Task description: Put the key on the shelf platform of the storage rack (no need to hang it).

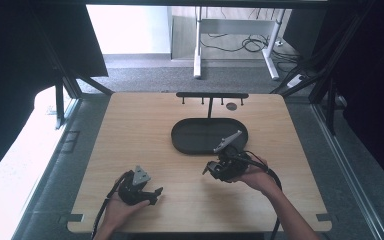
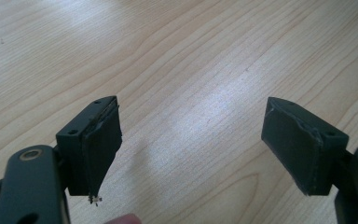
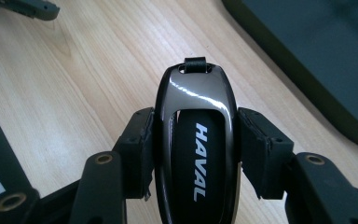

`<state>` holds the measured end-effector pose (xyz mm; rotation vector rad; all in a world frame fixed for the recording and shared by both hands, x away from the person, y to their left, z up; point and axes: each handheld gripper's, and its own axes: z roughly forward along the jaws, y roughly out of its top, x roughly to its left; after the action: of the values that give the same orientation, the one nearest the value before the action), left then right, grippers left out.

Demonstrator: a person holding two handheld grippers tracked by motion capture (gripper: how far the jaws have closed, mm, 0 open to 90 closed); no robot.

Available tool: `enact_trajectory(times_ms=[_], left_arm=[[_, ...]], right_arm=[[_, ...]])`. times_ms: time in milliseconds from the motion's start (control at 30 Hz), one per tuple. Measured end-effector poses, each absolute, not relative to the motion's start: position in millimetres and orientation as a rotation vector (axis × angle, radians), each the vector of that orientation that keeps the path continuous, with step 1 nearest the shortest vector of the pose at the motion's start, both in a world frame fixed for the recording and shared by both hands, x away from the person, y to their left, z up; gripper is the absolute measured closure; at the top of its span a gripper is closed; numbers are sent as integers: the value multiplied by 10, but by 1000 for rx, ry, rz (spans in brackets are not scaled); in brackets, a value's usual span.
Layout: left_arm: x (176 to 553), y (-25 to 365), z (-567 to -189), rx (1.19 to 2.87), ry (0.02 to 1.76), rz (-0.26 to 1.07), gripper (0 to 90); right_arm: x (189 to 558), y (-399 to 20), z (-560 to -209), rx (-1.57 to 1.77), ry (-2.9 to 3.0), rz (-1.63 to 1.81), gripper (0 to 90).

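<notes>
On the wooden table [image 1: 130,130], the black oval tray [image 1: 190,137] lies just beyond the right gripper [image 3: 193,135], which clamps a HAVAL key fob [image 3: 196,140] lengthwise along its jaws (strap loop forward); the left gripper [image 2: 191,149] gapes wide, empty, farther off.

Left gripper [image 1: 152,193] lies low near the table's [image 1: 130,125] front edge, jaws spread wide — right gripper [image 1: 209,169] held higher above the table, jaws clamped.
</notes>
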<state>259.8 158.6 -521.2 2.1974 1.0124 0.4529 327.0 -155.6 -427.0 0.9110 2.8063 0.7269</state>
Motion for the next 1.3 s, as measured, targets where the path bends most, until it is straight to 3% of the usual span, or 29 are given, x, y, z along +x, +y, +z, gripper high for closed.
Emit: enact_trajectory(times_ms=[1300], left_arm=[[2596, 1572, -5218, 2205, 1006, 451, 204]], right_arm=[[3502, -1701, -4080, 972, 2733, 776, 495]])
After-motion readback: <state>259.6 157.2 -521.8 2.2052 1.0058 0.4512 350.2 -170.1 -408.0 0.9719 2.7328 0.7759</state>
